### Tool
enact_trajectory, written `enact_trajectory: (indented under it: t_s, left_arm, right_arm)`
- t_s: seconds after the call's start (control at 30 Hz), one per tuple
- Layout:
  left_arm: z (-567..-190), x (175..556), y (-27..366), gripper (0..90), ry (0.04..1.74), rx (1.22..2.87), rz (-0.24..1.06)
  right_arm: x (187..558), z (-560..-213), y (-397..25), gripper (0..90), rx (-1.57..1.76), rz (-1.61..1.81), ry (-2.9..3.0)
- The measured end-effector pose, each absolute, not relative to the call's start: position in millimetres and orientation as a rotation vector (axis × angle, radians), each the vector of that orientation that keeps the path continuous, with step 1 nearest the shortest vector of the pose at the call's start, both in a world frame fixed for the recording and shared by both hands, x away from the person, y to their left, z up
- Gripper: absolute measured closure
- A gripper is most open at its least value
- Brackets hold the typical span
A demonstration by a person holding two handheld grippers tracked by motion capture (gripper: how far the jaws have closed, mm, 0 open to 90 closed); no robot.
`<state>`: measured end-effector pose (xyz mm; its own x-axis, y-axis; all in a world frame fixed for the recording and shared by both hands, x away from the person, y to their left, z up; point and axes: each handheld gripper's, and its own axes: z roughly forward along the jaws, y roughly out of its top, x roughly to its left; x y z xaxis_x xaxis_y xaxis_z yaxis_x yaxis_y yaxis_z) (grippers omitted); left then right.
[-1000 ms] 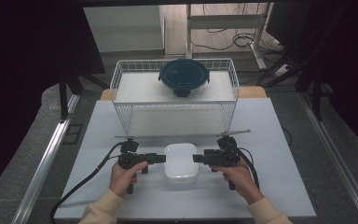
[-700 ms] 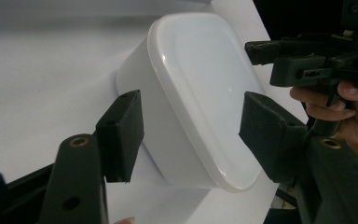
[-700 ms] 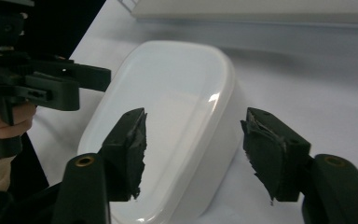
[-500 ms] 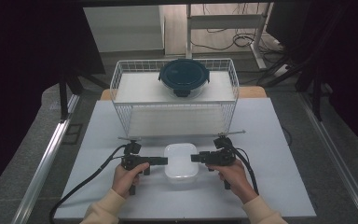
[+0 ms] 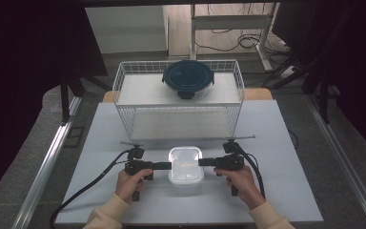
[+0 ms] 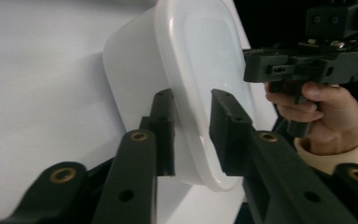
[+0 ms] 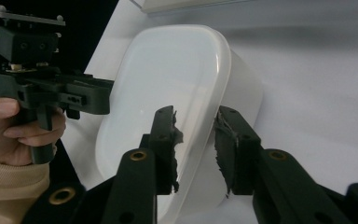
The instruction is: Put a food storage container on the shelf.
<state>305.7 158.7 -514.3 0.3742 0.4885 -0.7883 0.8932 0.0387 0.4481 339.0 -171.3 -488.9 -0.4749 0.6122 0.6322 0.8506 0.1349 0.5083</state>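
A white rectangular tabletop [image 5: 124, 129] spreads under both grippers. Beyond them, at its far side, stands a white wire basket rack [image 5: 124, 90] carrying a round dark-blue lidded container [image 5: 188, 78] on its upper shelf. Between the two grippers sits a white rounded-rectangular plastic box with a lid [image 5: 185, 164]. The left gripper [image 6: 191, 135] meets its left edge, jaws narrowly parted with the lid's rim between them, one above and one below. The right gripper [image 7: 196, 149] meets the opposite edge the same way, its narrowly parted jaws straddling the rim; whether either pair presses the plastic, I cannot tell. A hand [image 5: 131, 180] holds each handle.
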Motion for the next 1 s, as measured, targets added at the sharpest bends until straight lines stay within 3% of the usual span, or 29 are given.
enact_trajectory:
  t_s: [0.27,1.0]
  left_arm:
    - [-501.8,292.5,159.7,81.9,1.193,1.607,-0.463]
    - [-464.2,272.5,164.0,81.8,1.100,1.658,-0.320]
  right_arm:
    - [329.9,-480.5,-177.9,77.1,-1.398,-1.300,-2.162]
    - [310.3,-444.2,-177.8,79.3,-1.271,-1.448,-2.220]
